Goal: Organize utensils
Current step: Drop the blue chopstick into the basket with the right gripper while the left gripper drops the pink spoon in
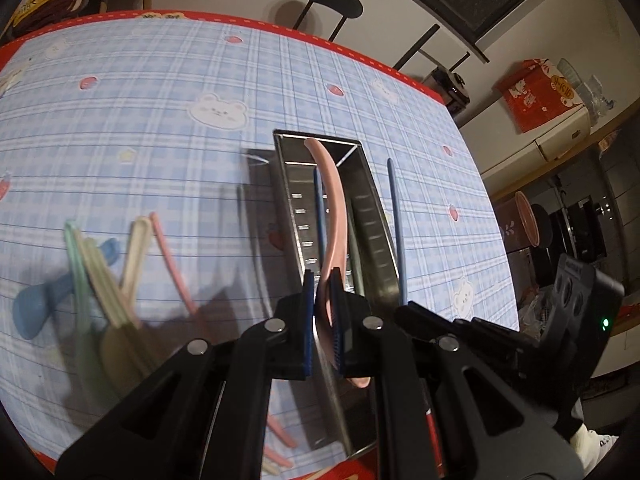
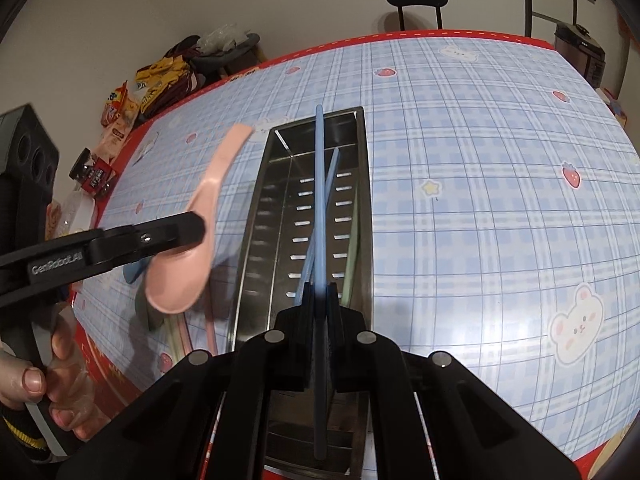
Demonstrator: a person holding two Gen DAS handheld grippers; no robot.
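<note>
The left gripper (image 1: 323, 280) clamps a pale pink plastic spoon (image 1: 334, 208) – long, curved handle – at frame centre, over the slotted stainless steel utensil tray (image 1: 370, 216). The right gripper (image 2: 320, 292) pinches a thin blue plastic chopstick (image 2: 319, 184) above that tray.

cloth (image 1: 160, 128): pale blue plaid, red border, white bears and pink strawberries (a small yellow star too)
tray (image 2: 362, 184): shiny silver steel
spoon (image 2: 192, 248): pink
chopstick (image 2: 319, 200): blue
left gripper (image 1: 323, 280): black, blue pads
right gripper (image 2: 320, 292): black
loose utensils (image 1: 100, 272): blue, mint green, cream, pink
stool (image 1: 334, 0): black
box (image 1: 536, 96): red with white cats
</note>
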